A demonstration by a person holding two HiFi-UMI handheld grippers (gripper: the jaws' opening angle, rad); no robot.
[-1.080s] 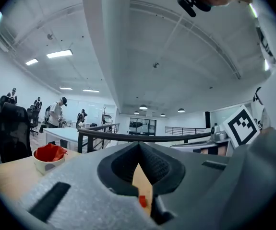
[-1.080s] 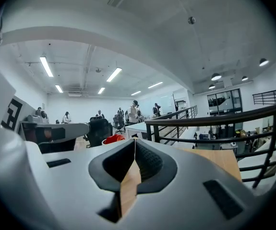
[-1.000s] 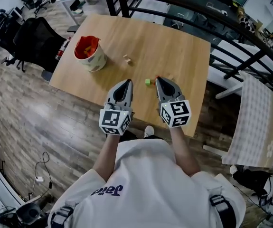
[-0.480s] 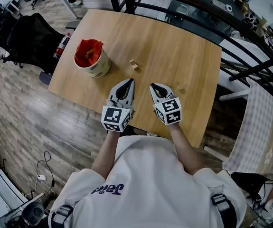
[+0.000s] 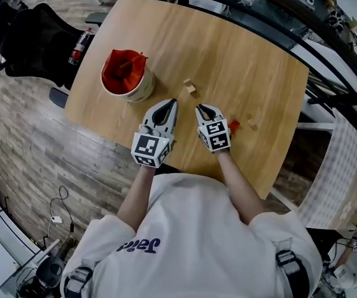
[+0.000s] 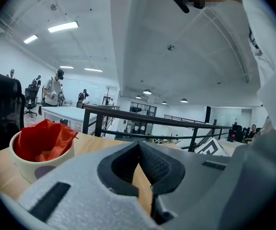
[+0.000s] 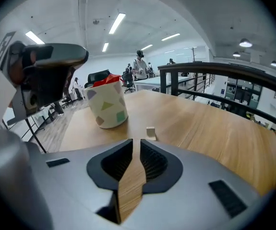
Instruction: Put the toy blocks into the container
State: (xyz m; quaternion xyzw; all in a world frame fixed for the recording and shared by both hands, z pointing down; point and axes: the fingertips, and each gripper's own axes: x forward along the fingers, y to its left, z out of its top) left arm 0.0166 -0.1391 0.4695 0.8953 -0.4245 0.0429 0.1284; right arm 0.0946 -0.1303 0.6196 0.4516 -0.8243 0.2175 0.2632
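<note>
Head view: we see the container [image 5: 126, 76] on the table [image 5: 240, 48] at 10 o'clock of the left gripper [image 5: 167, 106]. A tan block [image 5: 190, 87] sits at 12 o'clock of both tips, and a red block [image 5: 234, 126] at 3 o'clock, just beside the right gripper [image 5: 203, 110]. Left gripper view: jaws together, empty. Right gripper view: jaws all but together, just opening a crack, empty, with the tan block at 12 o'clock.
</note>
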